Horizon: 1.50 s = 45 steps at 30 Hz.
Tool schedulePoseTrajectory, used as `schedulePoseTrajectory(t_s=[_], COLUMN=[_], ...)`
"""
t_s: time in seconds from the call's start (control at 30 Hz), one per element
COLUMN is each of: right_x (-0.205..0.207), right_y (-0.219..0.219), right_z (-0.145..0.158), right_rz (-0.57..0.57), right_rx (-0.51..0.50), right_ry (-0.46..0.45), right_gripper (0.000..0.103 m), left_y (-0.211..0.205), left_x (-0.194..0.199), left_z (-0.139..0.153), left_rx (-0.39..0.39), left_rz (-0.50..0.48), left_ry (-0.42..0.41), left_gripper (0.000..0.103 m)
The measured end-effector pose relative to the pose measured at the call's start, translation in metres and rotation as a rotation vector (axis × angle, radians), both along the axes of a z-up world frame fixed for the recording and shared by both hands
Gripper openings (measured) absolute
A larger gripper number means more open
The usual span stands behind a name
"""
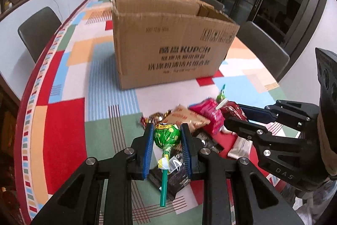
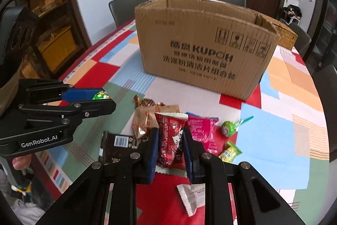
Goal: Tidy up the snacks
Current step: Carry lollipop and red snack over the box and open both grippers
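Left tongs [image 1: 166, 136] pinch green lollipop [image 1: 166, 135], stick pointing toward camera

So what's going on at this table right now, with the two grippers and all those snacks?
A person is sorting snacks with a handheld gripper in each hand. The left gripper is shut on a green lollipop, and the right gripper is shut on a red snack packet. Both are held above the pile of loose wrappers on the colourful tablecloth. An open cardboard box stands just beyond. A second green lollipop and a pink packet lie on the table.
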State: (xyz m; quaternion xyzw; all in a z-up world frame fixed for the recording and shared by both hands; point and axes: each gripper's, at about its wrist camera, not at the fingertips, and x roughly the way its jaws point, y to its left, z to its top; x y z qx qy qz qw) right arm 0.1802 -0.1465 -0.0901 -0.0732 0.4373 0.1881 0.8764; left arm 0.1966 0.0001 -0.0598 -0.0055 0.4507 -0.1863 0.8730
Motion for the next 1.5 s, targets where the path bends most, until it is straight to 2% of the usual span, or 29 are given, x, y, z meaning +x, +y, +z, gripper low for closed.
schedulePoseTrajectory(t_s=[0.33,0.7,1.07,1.5], right_x=[0.011,0.033,0.06,0.11], right_y=[-0.006,-0.014,-0.024,-0.034], right_z=[0.038,0.08,0.103,0.106], right_rz=[-0.027,-0.066,-0.105,-0.134], right_rx=[0.045,0.111,0.145,0.149], right_ry=[-0.099,-0.204,-0.256,-0.255], right_gripper=[0.023,0.023,0.023,0.023], left_y=[-0.006,-0.016,-0.025,-0.032], left_x=[0.011,0.031,0.059,0.112], left_z=[0.044,0.082,0.102,0.107], left_rx=[-0.008,-0.039,-0.053,-0.026], left_rz=[0.017,0.014,0.021,0.04], left_ry=[-0.128,-0.223,-0.259,-0.263], left_gripper=[0.026,0.026,0.026,0.026])
